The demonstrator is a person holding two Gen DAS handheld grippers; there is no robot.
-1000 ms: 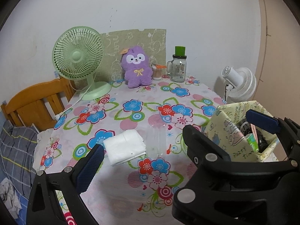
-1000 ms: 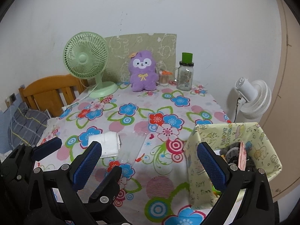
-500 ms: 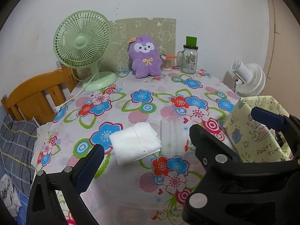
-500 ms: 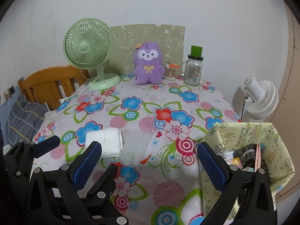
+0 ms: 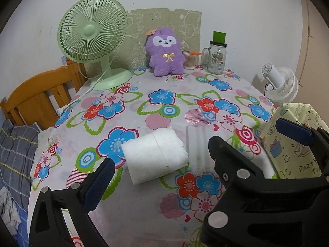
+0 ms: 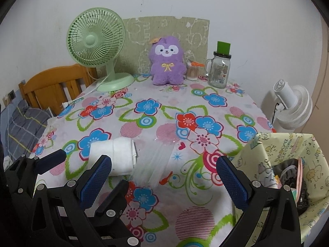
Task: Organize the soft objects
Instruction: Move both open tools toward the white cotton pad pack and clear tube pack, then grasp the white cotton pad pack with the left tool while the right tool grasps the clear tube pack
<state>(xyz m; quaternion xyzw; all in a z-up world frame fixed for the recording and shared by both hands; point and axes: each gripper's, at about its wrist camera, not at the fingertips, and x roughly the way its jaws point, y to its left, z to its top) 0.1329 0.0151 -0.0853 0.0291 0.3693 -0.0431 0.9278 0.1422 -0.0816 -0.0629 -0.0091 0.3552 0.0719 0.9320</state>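
Observation:
A folded white cloth (image 5: 155,154) (image 6: 117,156) lies on the flowered tablecloth (image 5: 164,107), with a clear plastic wrapper (image 5: 198,146) (image 6: 154,164) at its right side. A purple plush toy (image 5: 165,52) (image 6: 166,61) sits upright at the table's far edge. A yellow-green patterned bin (image 5: 296,150) (image 6: 287,160) stands at the right, with dark items inside. My left gripper (image 5: 200,150) is open, and the cloth lies just ahead between its fingers. My right gripper (image 6: 164,170) is open too, beside the left one, above the wrapper. Neither holds anything.
A green desk fan (image 5: 92,26) and its cord stand at the back left. A glass jar with a green lid (image 5: 217,56) and a cotton swab pot (image 5: 189,60) sit beside the plush. A white fan (image 6: 292,107) stands off the table's right; a wooden frame (image 5: 39,100) and plaid bedding are left.
Both grippers have moved forward over the table toward the white cloth, which now looks larger and nearer. Both stay open. Nothing on the table has moved.

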